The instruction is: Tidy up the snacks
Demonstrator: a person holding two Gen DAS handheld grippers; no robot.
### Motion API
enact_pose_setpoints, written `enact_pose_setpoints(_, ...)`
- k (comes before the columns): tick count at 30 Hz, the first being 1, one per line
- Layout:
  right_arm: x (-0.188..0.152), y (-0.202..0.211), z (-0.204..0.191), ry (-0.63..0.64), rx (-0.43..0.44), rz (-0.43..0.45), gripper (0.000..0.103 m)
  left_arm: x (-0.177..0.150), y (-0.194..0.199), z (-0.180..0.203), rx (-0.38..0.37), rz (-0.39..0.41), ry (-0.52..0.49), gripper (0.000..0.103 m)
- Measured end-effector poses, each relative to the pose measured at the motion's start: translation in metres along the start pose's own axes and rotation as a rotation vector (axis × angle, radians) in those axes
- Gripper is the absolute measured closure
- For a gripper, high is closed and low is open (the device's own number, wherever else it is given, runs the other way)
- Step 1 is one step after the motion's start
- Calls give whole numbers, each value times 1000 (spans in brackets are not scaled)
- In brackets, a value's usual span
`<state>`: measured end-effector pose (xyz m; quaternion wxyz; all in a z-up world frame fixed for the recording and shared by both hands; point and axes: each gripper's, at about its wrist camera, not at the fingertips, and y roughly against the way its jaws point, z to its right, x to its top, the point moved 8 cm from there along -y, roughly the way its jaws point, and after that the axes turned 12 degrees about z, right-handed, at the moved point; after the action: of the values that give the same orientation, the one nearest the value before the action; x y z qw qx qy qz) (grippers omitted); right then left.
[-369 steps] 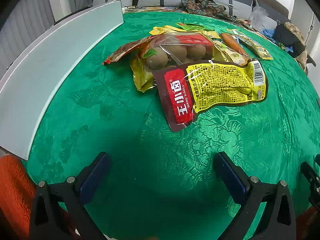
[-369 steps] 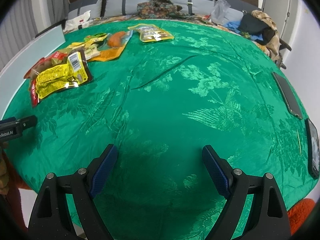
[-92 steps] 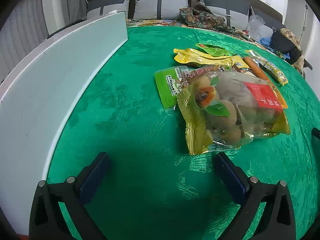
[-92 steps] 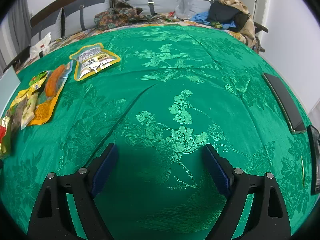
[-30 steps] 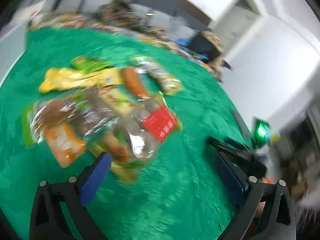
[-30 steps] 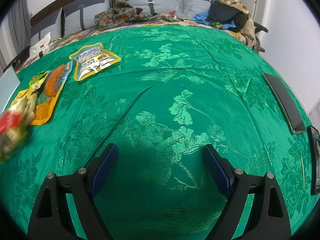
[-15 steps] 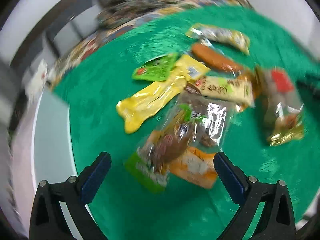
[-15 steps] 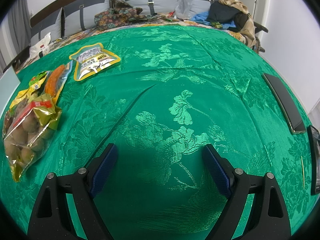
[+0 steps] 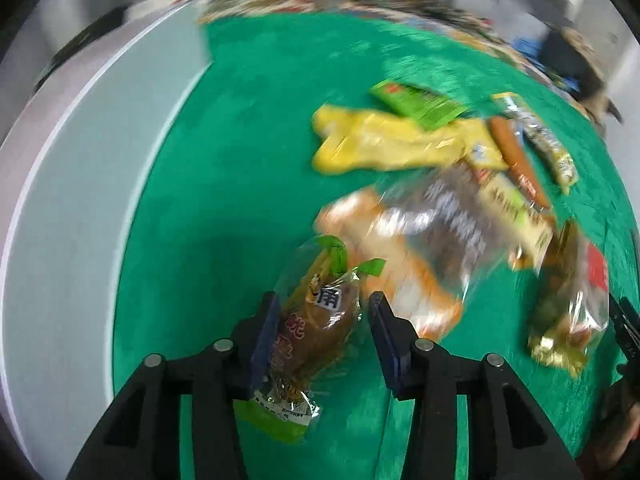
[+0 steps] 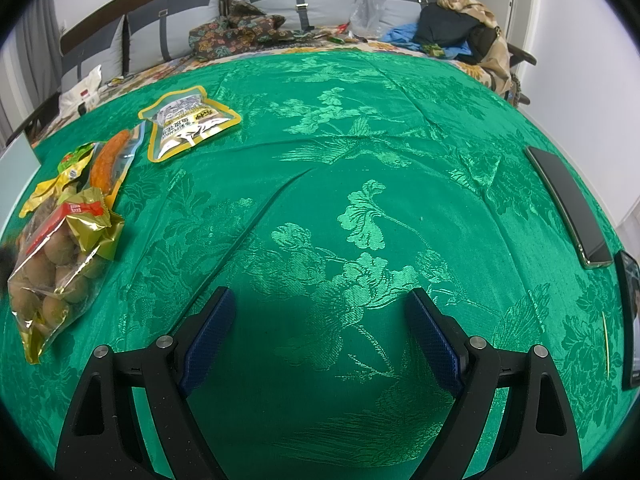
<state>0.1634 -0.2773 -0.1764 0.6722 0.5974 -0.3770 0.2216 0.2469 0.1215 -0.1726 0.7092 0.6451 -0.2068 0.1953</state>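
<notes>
Your left gripper (image 9: 322, 326), jaws just closing, clamps the clear snack pack (image 9: 316, 320); right gripper (image 10: 320, 336), at 6 o'clock, gapes empty.

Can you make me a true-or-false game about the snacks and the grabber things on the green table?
1. The left hand-held gripper has a clear packet with a brown snack between its fingers. True; its jaws have just been closing around it.
2. The right hand-held gripper is holding a snack. False: its jaws are wide open over bare green tablecloth.
3. The bag of round brown snacks lies at the left edge of the right wrist view. True.
4. The orange sausage is standing upright. False: it lies flat on the cloth.
5. The snacks are spread evenly over the whole table. False: they are gathered on one side, and the rest is mostly bare cloth.
</notes>
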Motion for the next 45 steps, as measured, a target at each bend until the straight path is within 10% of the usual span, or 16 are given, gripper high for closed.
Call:
enact_pose_setpoints(5, 0, 0, 0, 0, 0, 0, 13, -14, 8, -5, -23, 31, -83, 17)
enact_pose_setpoints(12, 0, 0, 0, 0, 0, 0, 13, -26, -2, -1, -66, 29, -309, 17)
enact_pose_setpoints(16, 0, 0, 0, 0, 0, 0, 13, -40, 11, 1, -100, 1, -262, 43)
enact_pose_setpoints(22, 0, 0, 0, 0, 0, 0, 13, -63, 29, 0, -50, 58, -176, 43)
enact_pose_setpoints(24, 0, 0, 0, 0, 0, 0, 13, -66, 30, -1, -36, 100, -148, 42)
enact_pose_setpoints(28, 0, 0, 0, 0, 0, 0, 13, -71, 24, -13, 23, 121, -63, 4)
enact_pose_setpoints(45, 0, 0, 0, -1, -1, 1, 13, -75, 28, -21, 45, 241, -53, 0)
